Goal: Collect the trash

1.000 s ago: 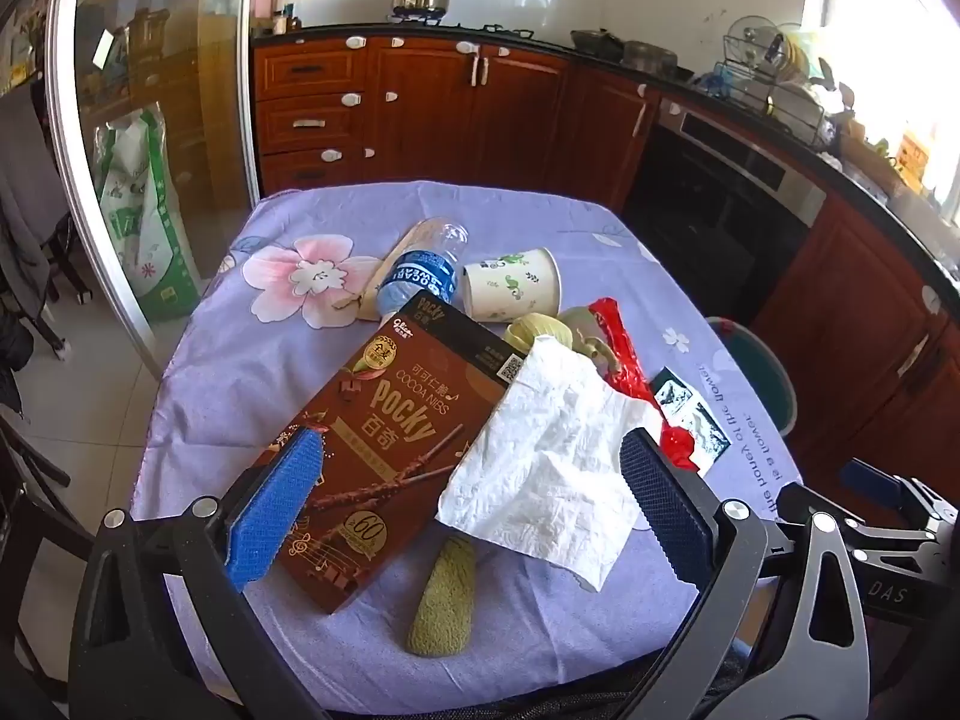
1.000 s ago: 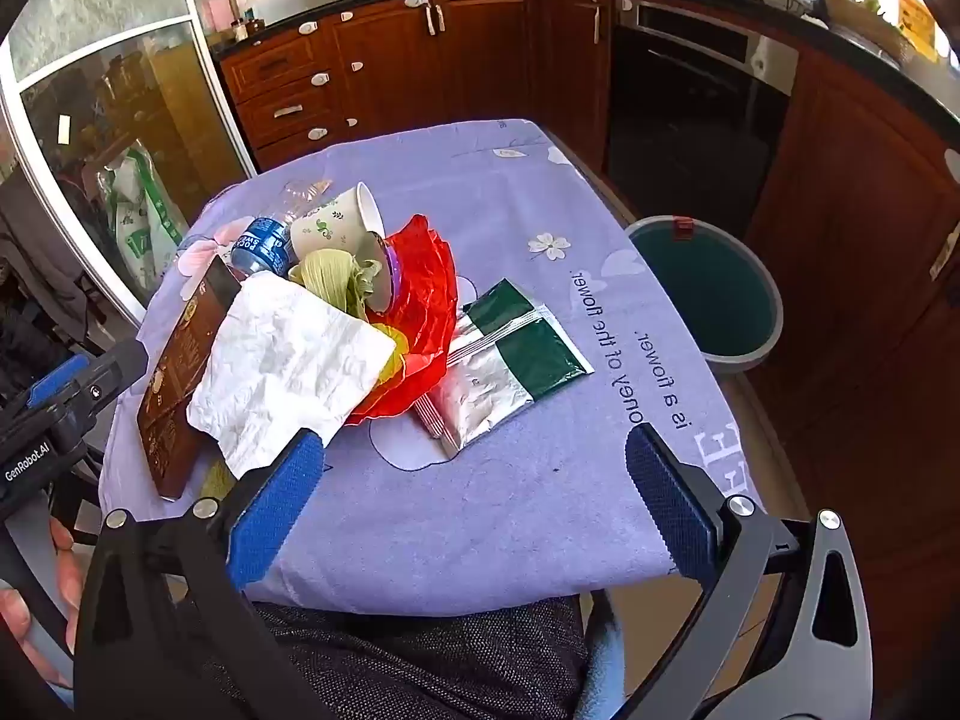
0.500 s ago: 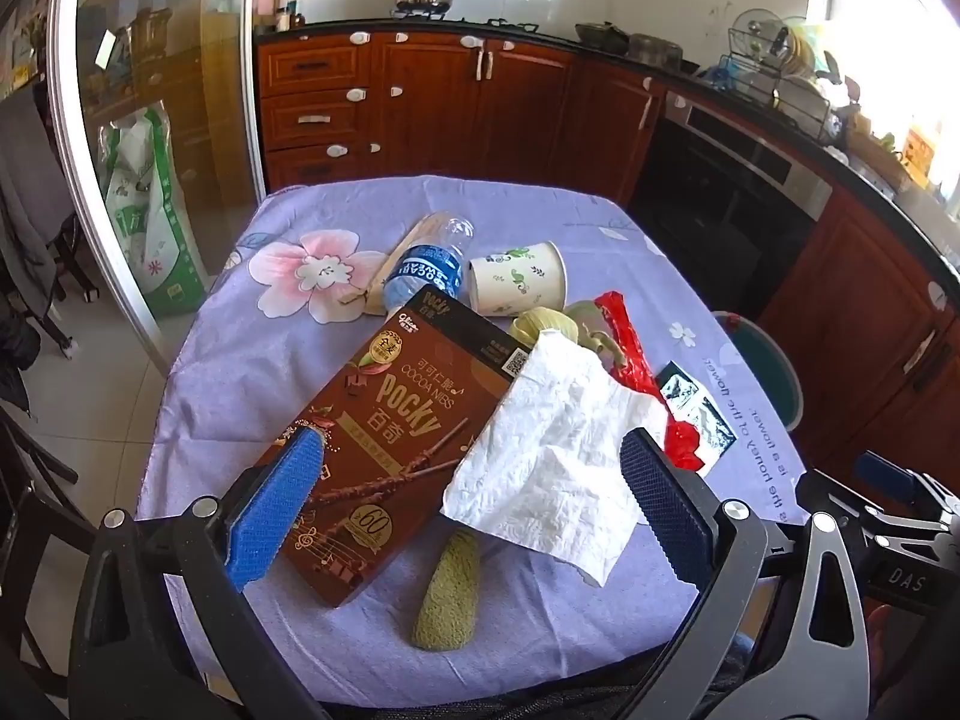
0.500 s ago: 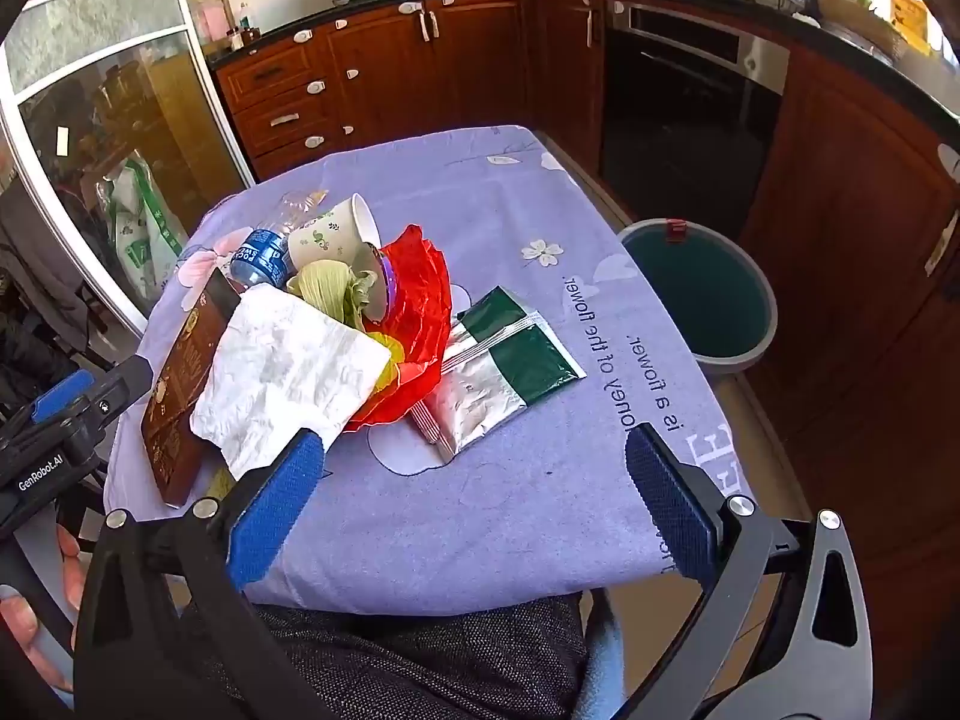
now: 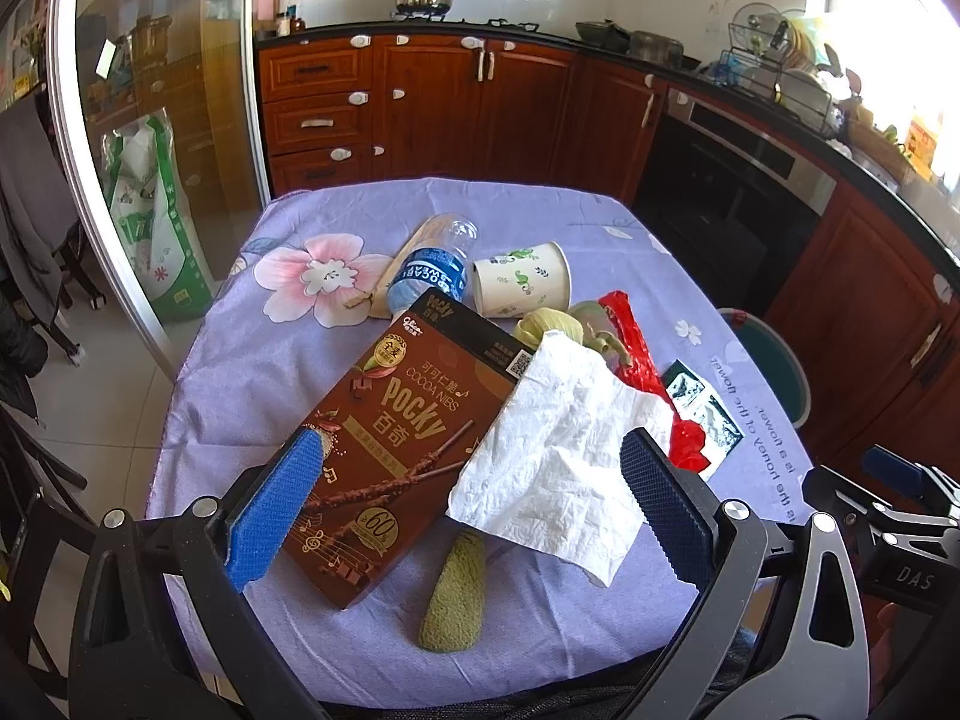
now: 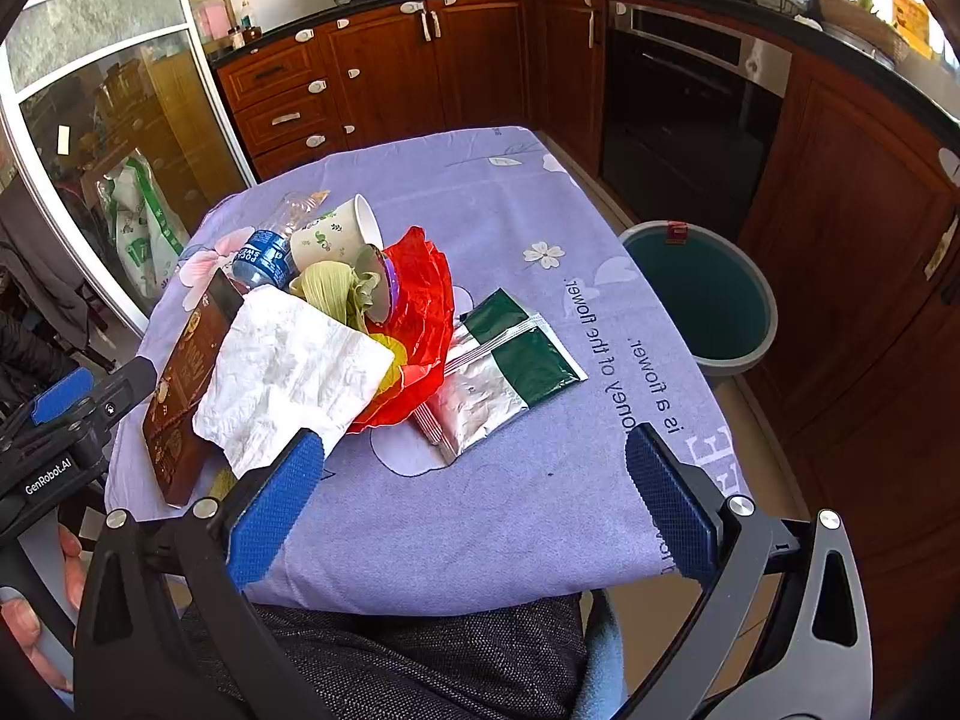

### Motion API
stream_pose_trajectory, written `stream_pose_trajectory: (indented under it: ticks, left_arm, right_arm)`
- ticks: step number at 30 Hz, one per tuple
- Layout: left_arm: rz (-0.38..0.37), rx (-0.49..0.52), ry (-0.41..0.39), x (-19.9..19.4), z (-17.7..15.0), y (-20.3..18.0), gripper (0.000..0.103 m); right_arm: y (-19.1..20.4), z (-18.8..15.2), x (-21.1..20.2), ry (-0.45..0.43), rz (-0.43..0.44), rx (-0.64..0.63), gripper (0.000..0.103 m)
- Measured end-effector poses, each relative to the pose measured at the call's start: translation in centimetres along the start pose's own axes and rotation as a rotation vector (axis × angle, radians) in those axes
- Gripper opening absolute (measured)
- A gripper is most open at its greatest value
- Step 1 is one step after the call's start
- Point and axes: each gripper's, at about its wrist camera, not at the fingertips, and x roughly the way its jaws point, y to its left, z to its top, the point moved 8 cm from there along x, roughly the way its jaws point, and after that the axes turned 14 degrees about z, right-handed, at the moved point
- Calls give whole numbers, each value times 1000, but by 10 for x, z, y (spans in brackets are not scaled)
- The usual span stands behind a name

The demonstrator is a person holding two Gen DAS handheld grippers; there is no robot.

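Both the left gripper [image 5: 474,498] and right gripper [image 6: 474,498] are standing wide open, holding nothing; better taking the napkin [image 5: 558,450] at center first, pinching its loose edge.

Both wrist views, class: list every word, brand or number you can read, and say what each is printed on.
"Pocky", "COCOA NIBS", "60": brown snack box.
"POCARI SWEAT", upside down: blue bottle label.
"oney of the flower" and "is a flower": purple tablecloth.
"GenRobot.AI": left gripper body, seen in the right wrist view.
"DAS": right gripper body, seen in the left wrist view.
Box's Chinese characters and small print: too small to read.
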Motion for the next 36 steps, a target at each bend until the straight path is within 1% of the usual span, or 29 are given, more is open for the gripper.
stream_pose_trajectory:
  ticks: [26,36]
  left_arm:
    - [2,-1,0,0,0,5,99]
    - [5,14,0,1,-2,3,99]
  right_arm:
    - [-2,-1,2,8,-5,9,97]
    - [0,-4,5,19,-8,-1,97]
